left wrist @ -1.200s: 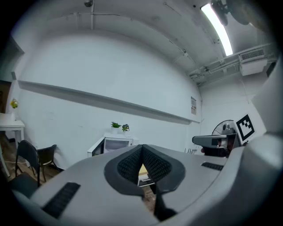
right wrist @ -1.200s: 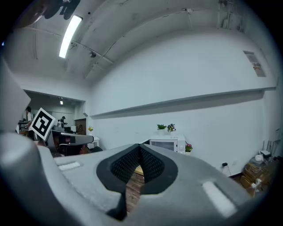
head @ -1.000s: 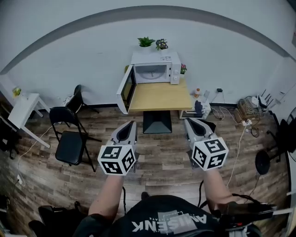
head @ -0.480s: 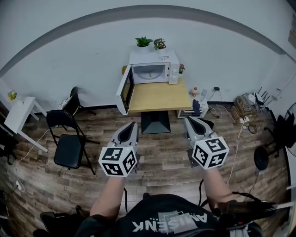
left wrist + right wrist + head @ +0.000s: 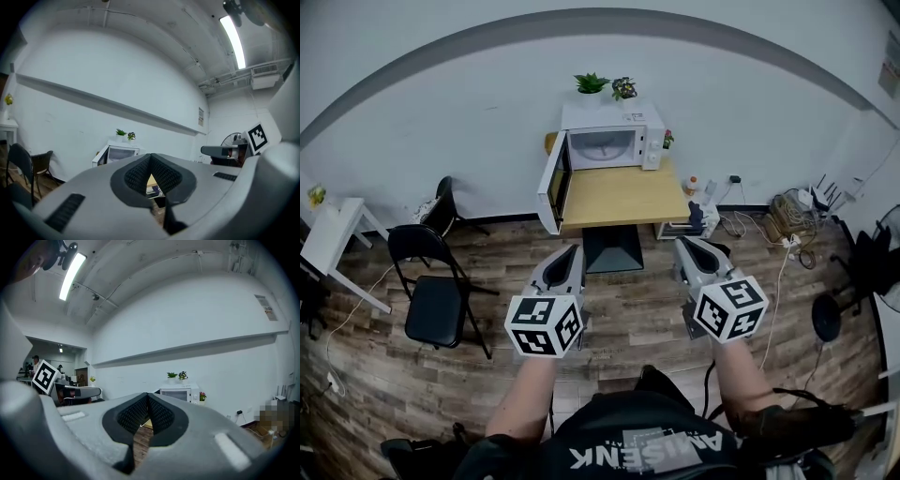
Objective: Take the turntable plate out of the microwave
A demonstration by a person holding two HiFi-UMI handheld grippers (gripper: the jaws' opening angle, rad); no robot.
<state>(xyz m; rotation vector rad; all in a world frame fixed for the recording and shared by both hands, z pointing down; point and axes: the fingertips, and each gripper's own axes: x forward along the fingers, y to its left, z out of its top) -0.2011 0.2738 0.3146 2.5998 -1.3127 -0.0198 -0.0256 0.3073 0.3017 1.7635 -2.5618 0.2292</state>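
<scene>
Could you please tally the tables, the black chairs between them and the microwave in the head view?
Tables: 2, a wooden table and a white table
Black chairs: 2
Microwave: 1
Total: 5

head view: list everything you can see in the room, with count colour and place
microwave: one, white, door open, at the back of the table by the far wall
table: one, light wood top, centre, against the wall
potted plants: two, green, on top of the microwave
flower pot: one, small, just right of the microwave
folding chairs: two, black, on the floor at left
side table: one, white, far left
cables: a tangle, on the floor at right
left gripper: one, grey, fingers shut, empty
right gripper: one, grey, fingers shut, empty
</scene>
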